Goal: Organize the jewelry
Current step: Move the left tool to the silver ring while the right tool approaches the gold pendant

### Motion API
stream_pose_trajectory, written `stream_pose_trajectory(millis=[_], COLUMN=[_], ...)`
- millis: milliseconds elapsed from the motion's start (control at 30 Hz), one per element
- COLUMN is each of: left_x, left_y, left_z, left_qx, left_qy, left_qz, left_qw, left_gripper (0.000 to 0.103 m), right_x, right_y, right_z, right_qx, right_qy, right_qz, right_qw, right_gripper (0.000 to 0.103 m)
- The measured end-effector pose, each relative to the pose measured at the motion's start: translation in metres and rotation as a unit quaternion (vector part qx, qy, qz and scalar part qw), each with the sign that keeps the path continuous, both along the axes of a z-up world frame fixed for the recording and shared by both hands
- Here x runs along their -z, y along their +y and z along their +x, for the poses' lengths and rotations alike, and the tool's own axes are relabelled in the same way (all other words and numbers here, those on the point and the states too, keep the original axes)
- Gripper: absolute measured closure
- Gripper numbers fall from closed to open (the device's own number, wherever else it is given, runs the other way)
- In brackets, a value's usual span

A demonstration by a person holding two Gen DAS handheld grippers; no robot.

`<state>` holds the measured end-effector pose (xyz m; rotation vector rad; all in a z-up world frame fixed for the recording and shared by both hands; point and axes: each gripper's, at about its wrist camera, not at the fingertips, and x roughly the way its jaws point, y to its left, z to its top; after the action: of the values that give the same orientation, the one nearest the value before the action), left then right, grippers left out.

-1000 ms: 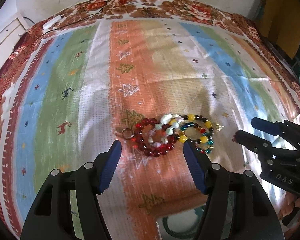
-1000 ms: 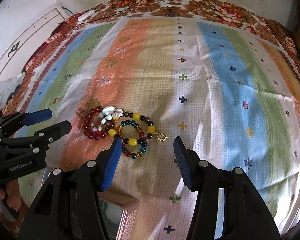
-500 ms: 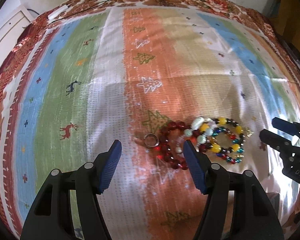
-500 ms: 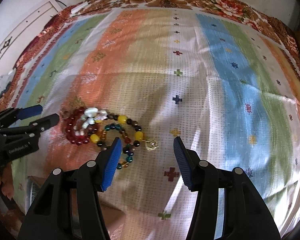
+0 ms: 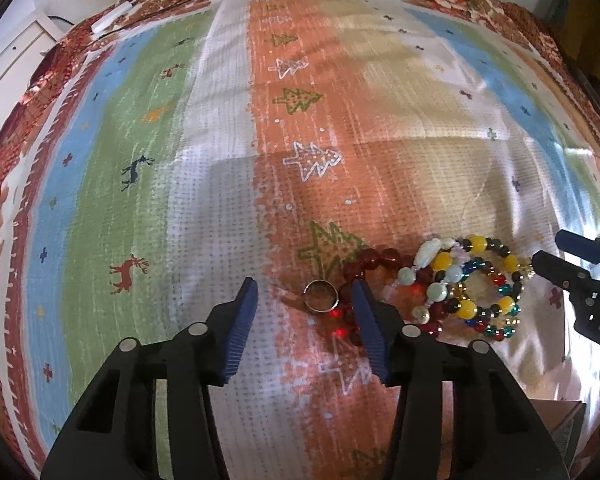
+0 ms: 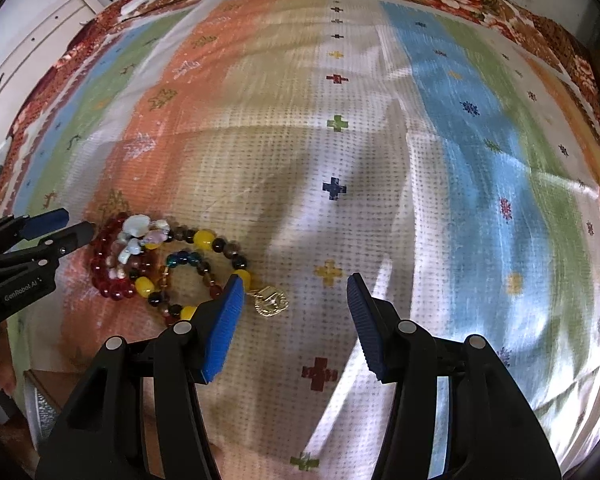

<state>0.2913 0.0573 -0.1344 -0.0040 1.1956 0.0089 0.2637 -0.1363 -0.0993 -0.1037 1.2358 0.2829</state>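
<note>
Both grippers over a striped, patterned cloth (image 5: 220, 184) covering the work surface; the floral border of the cloth runs along its far edge. The left gripper (image 5: 304, 316) hovers with its blue-padded jaws set wide apart, empty; a small metal ring (image 5: 320, 296) lies on the cloth between them, just beside the right-hand pad. The ring touches a red bead bracelet (image 5: 364, 266), part of a tangled cluster that also includes a string of white and pale stones (image 5: 428, 256) and a multicoloured bracelet with yellow beads (image 5: 480, 280). From the right wrist view the same cluster lies to the left, and a gold pendant (image 6: 271, 301) sits at its near end, just inside the left pad of the right gripper (image 6: 296, 312), whose jaws are likewise wide and hold nothing. A corner of a box (image 6: 56, 388) shows at the lower left of that view, its contents not discernible. Beyond and to the right of the jewelry the cloth lies bare out to its border.
</note>
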Motion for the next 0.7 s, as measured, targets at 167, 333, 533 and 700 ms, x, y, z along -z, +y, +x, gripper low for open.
stream_pose_trajectory(millis=[167,333,533,700], left_x=[0.0053,0.0078,0.0081,0.0085], left_y=[0.0028,0.0007,0.0005,0.0013], left_z=[0.0043,0.0079,0.0080,0.0082], left_qx=[-0.002,0.003,0.003,0.004], left_qy=[0.003,0.003,0.006,0.005], left_qz=[0.003,0.003,-0.001,-0.006], left_qw=[1.0000,1.0000,1.0000,1.0000], left_gripper=[0.064,0.068,0.068,0.068], right_x=[0.0039,0.0052,0.0075,0.0083], right_y=[-0.0020,-0.0016,-0.0035,-0.0032], right_z=[0.0034,0.0048,0.0073,0.0069], right_qx=[-0.001,-0.002,0.002,0.004], right_qy=[0.001,0.001,0.005,0.010], right_qz=[-0.003,-0.003,0.001,0.011], right_qw=[1.000,1.000,1.000,1.000], right_gripper=[0.049,0.049,0.049,0.049])
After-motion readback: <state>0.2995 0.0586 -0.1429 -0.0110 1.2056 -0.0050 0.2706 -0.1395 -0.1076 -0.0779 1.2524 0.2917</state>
